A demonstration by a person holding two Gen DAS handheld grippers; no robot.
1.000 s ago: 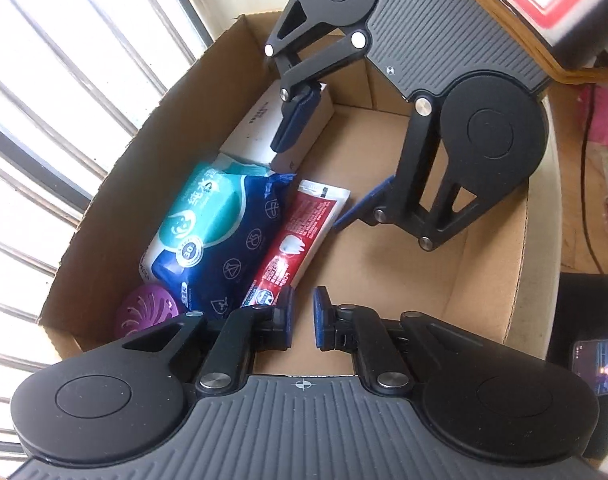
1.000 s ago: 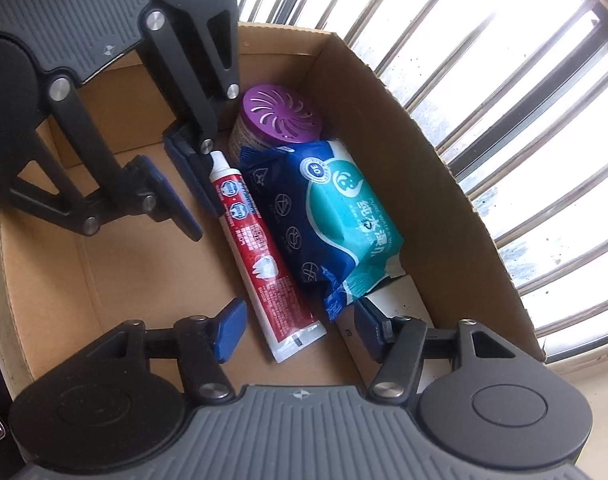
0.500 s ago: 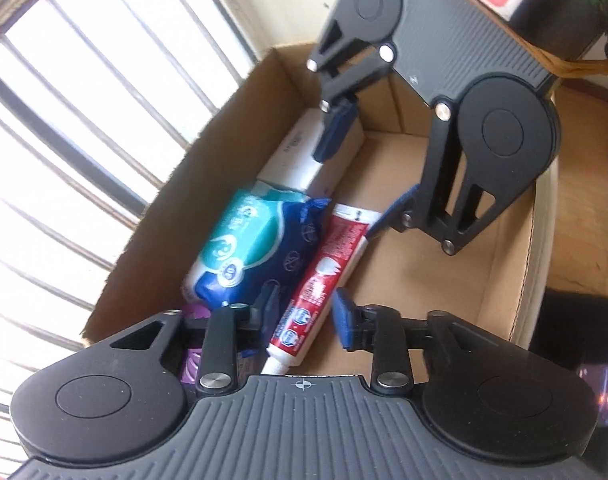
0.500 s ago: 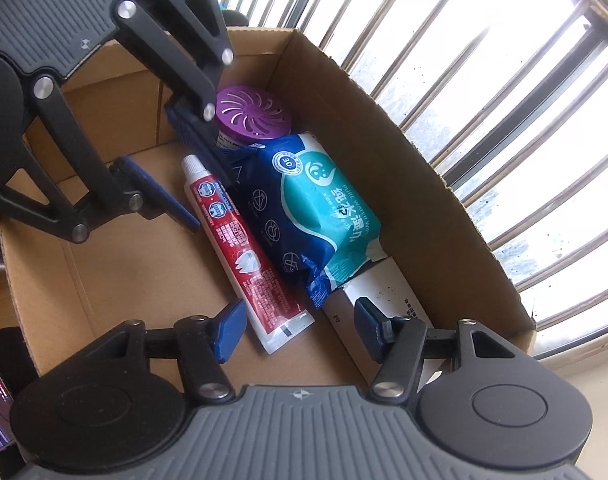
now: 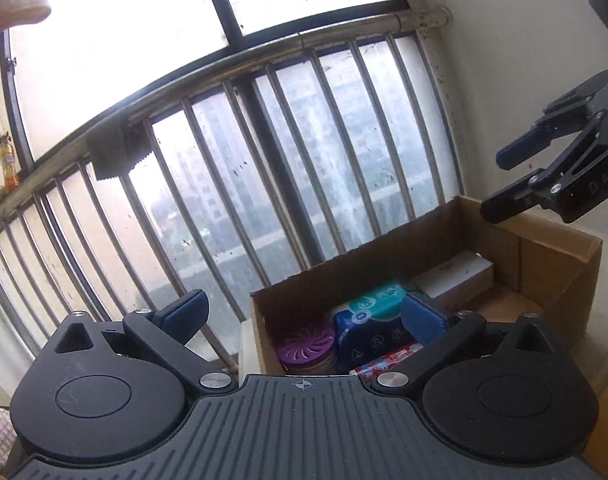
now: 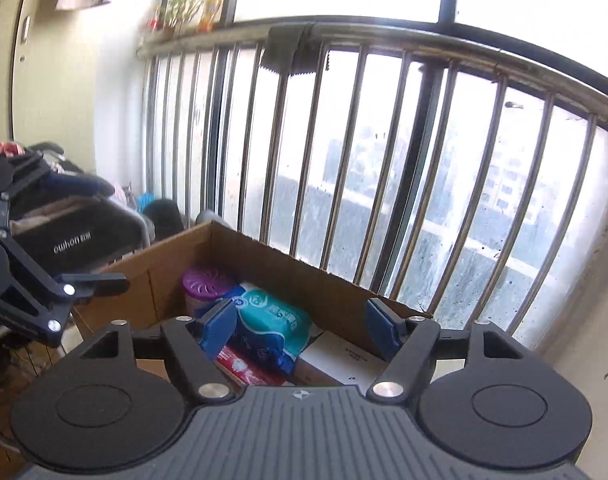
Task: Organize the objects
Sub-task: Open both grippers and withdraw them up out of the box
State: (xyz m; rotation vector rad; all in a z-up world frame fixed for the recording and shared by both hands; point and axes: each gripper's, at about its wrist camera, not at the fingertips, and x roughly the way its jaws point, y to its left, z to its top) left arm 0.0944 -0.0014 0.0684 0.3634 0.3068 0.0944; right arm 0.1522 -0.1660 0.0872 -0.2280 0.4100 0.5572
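Observation:
A cardboard box (image 5: 559,276) (image 6: 304,276) stands by the window bars. In it lie a purple round lidded container (image 5: 305,347) (image 6: 208,282), a blue-green tissue pack (image 5: 373,320) (image 6: 272,318), a red toothpaste tube (image 5: 387,362) (image 6: 244,368) and a white carton (image 5: 455,276) (image 6: 343,360). My left gripper (image 5: 304,316) is open and empty, raised above the box's near end. My right gripper (image 6: 300,326) is open and empty, raised above the box; it also shows in the left wrist view (image 5: 503,180). The left gripper shows at the left edge of the right wrist view (image 6: 64,240).
Metal window bars (image 5: 264,200) (image 6: 383,160) run close behind the box. A pale wall (image 5: 523,60) is at the right. A dark bag (image 6: 76,236) and clothes lie left of the box. Plants (image 6: 184,4) stand on the sill.
Both grippers have lifted up and out of the box and tilted toward the window. The left jaws have opened wide. The objects stay in the box.

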